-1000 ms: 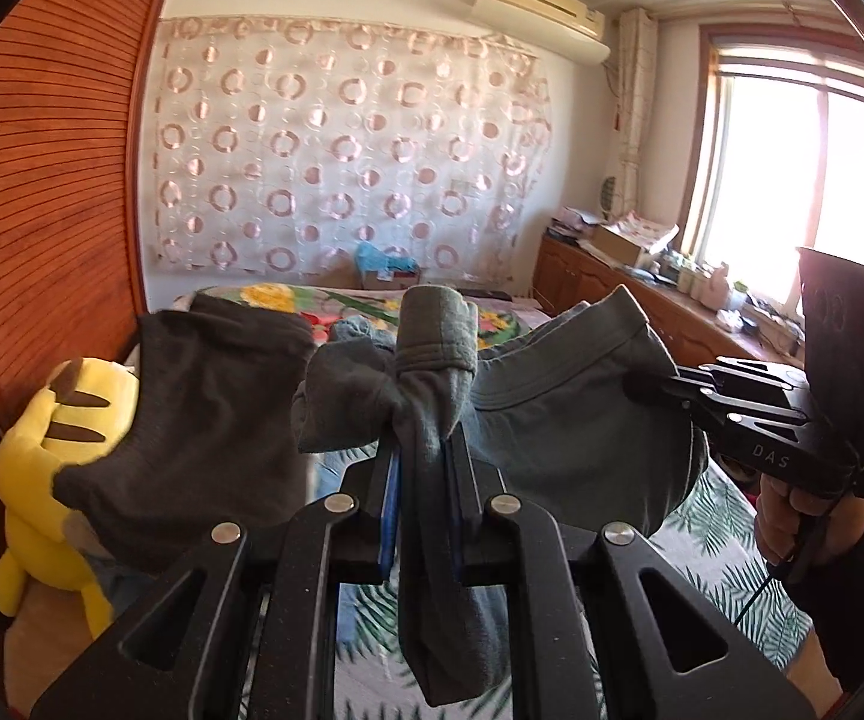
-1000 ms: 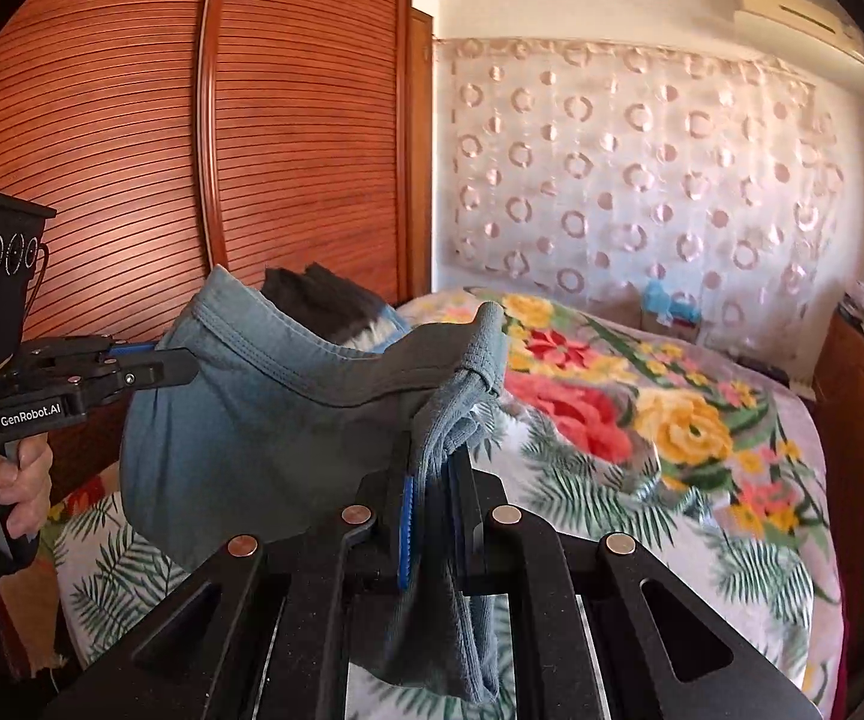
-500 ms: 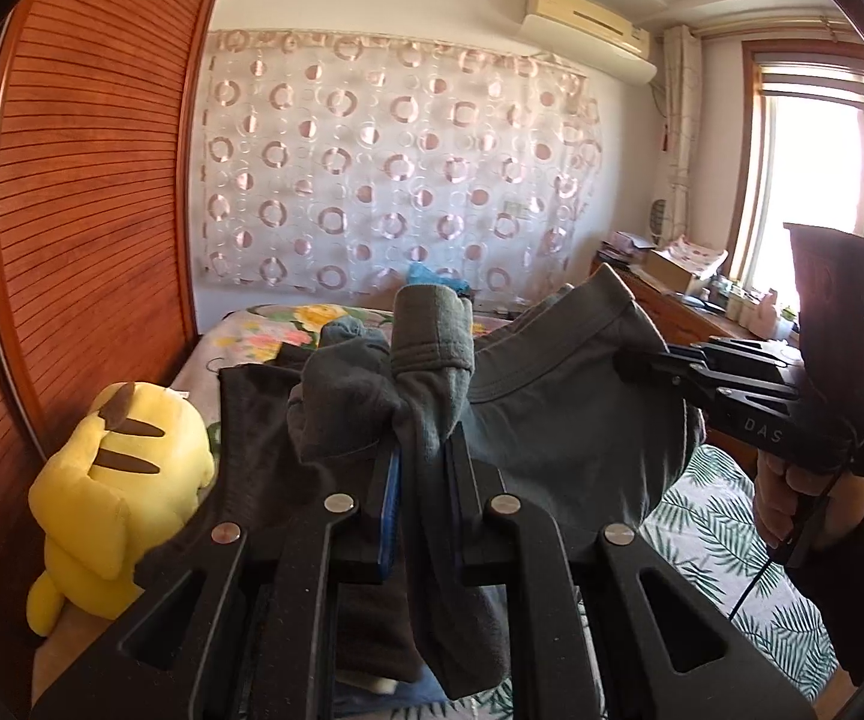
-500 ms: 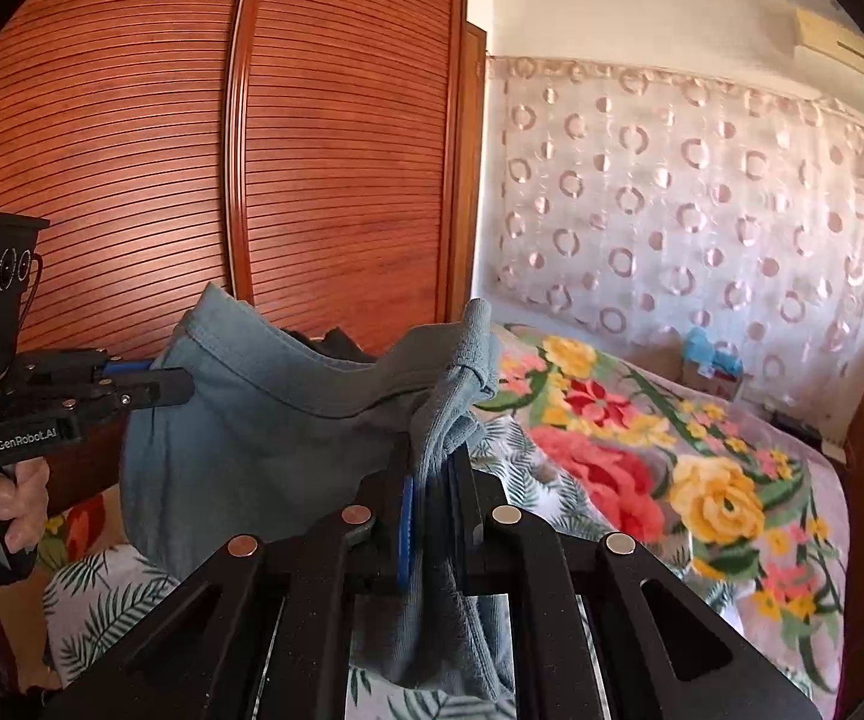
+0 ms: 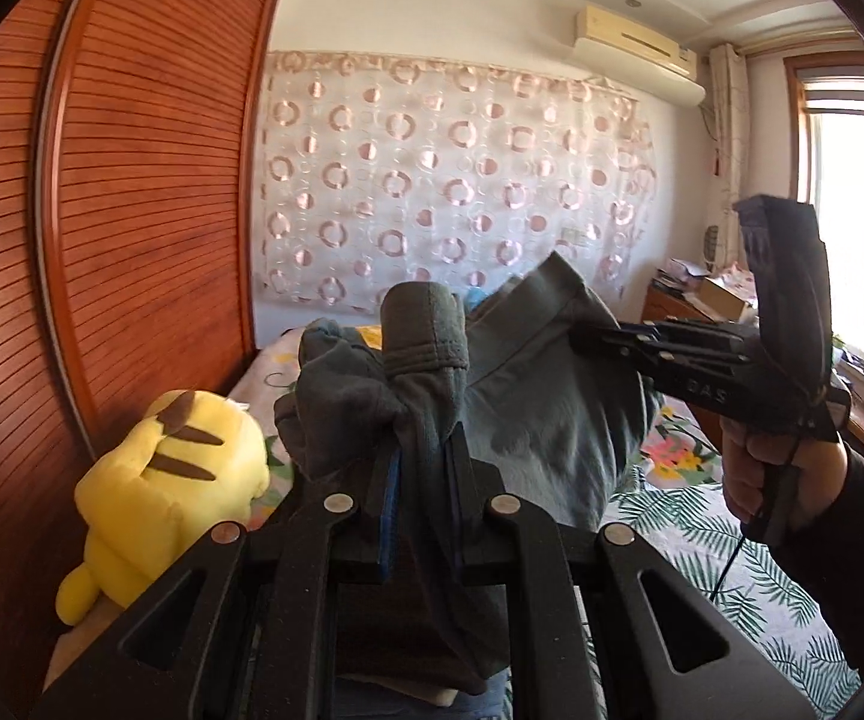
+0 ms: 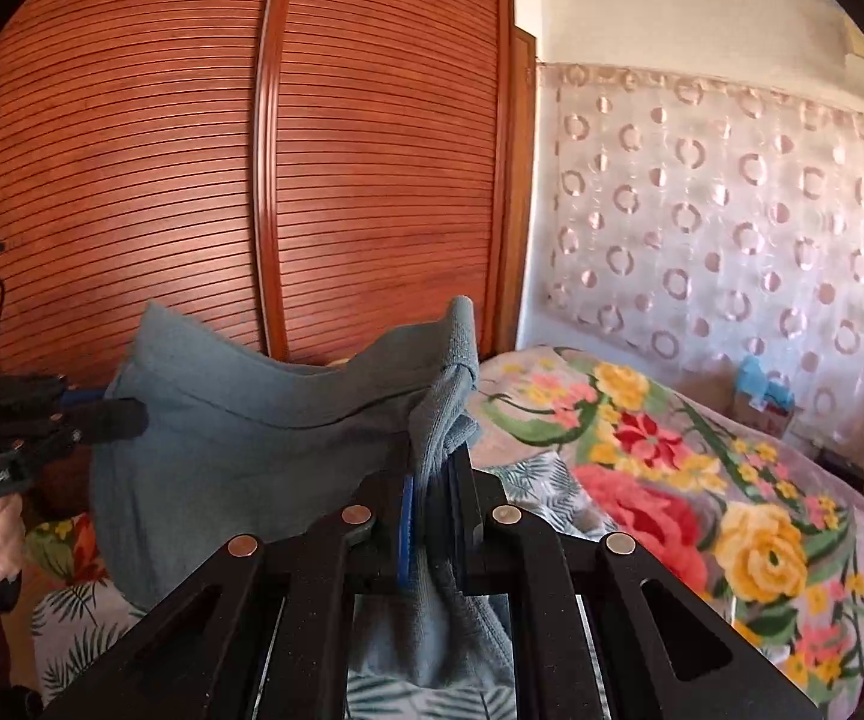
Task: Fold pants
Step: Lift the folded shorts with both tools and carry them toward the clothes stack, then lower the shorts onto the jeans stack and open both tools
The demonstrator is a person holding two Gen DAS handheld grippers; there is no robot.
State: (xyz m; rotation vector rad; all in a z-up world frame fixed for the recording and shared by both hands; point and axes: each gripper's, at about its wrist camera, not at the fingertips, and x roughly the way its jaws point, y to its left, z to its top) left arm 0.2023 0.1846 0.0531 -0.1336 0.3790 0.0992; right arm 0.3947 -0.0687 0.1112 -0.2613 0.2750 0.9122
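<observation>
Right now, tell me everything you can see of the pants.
The pants are soft grey-blue knit cloth with a stitched hem band, held up in the air above the flowered bed, not lying flat. The left gripper is shut on one bunched end, whose hemmed cuff stands up above the jaws. The right gripper is shut on another edge. Between them the fabric sags in a loose curve, and a tail hangs below each clamp.
</observation>
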